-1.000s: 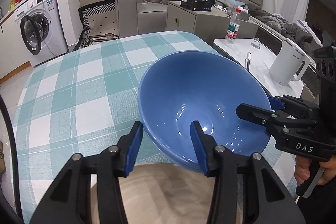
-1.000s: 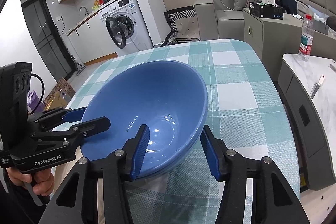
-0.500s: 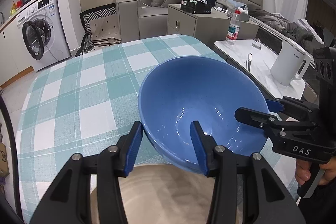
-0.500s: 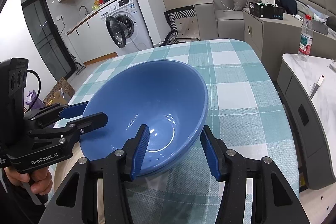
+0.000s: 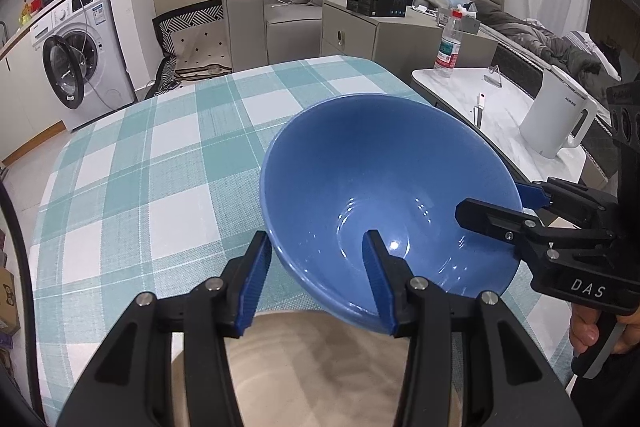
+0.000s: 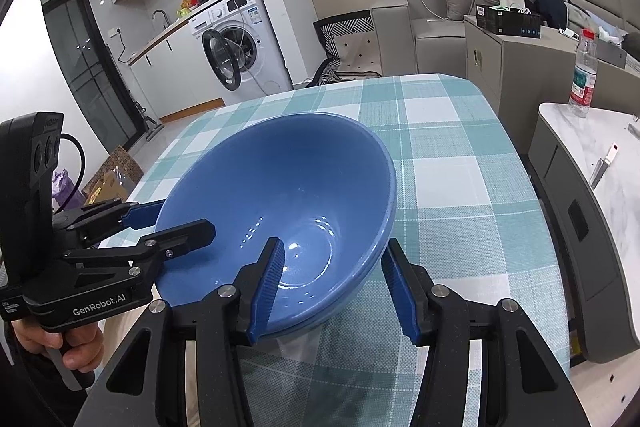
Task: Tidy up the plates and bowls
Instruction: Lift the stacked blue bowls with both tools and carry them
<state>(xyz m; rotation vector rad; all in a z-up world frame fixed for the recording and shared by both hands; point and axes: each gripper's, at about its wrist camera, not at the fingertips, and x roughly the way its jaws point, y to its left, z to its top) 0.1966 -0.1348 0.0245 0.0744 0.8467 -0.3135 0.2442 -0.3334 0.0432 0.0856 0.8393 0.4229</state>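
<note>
A large blue bowl (image 5: 384,187) is held tilted above the checked tablecloth; in the right wrist view (image 6: 280,195) a second blue rim shows nested under it. My left gripper (image 5: 316,279) straddles the bowl's near rim, one finger inside and one outside, with a wide gap between the jaws. My right gripper (image 6: 332,287) straddles the opposite rim the same way. Each gripper shows in the other's view, the right one (image 5: 520,211) and the left one (image 6: 160,227). A beige round plate (image 5: 320,367) lies under the left gripper.
The table with the teal checked cloth (image 5: 160,167) ends near the bowl's right side. A white side table (image 5: 500,107) holds a white kettle (image 5: 560,123) and a water bottle (image 5: 450,43). A washing machine (image 6: 240,43) and a sofa stand behind.
The bowl has risen slightly and shifted with both grippers; their hold on its rim looks the same.
</note>
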